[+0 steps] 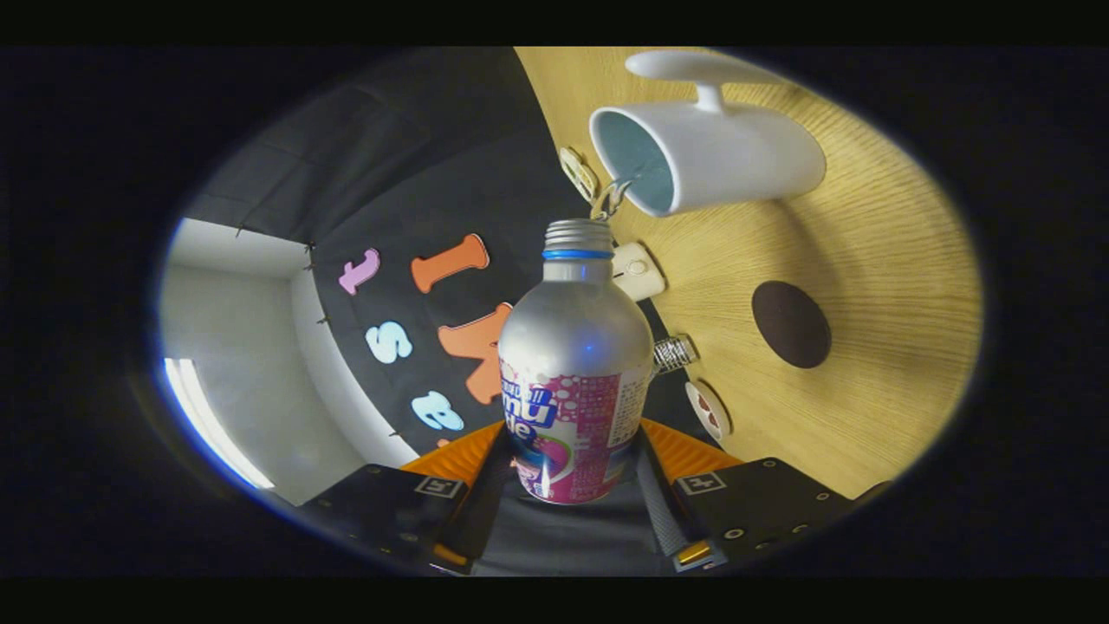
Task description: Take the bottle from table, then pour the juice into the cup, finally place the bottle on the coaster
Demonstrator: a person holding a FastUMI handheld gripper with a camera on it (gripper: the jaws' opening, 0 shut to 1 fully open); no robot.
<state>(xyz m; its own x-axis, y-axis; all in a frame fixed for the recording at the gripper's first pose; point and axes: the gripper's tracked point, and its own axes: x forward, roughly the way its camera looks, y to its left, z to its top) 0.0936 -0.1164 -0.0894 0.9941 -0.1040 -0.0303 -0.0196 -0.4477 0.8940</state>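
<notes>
The view is rolled hard sideways, so the pale wooden table with fine straight grain [875, 286] stands as a curved wall beyond and to one side of the fingers. On the other side hangs black cloth, the booth wall, w/ a white wall and a bright strip light past it.

The silver metal bottle w/ a rounded shoulder, ribbed screw neck, blue ring and pink-and-white printed label [574, 364] sits between the two fingers, its mouth pointing away from the camera toward the cup. The black two-finger gripper w/ orange trim [576, 472] is clamped on the bottle's lower body; both fingers press on the label area. The bottle's body has a smooth, dull satin sheen.

Just beyond the bottle mouth is the glossy white ceramic mug w/ a pale blue-grey inside and a thick handle [710, 156]. Because of the roll it looks laid over, its open rim facing the bottle neck. Neck and rim are close but apart. No liquid can be made out.

Well apart from the mug, on bare wood, lies the dark brown round flat coaster [791, 323], matte, w/ nothing on it.

Along the table edge near the cloth sit small items: a white rounded plastic piece [639, 270], a ribbed silver cap [674, 353], a small white disc w/ red marks [709, 409], and a cream tag w/ a metal ring [582, 175].
</notes>
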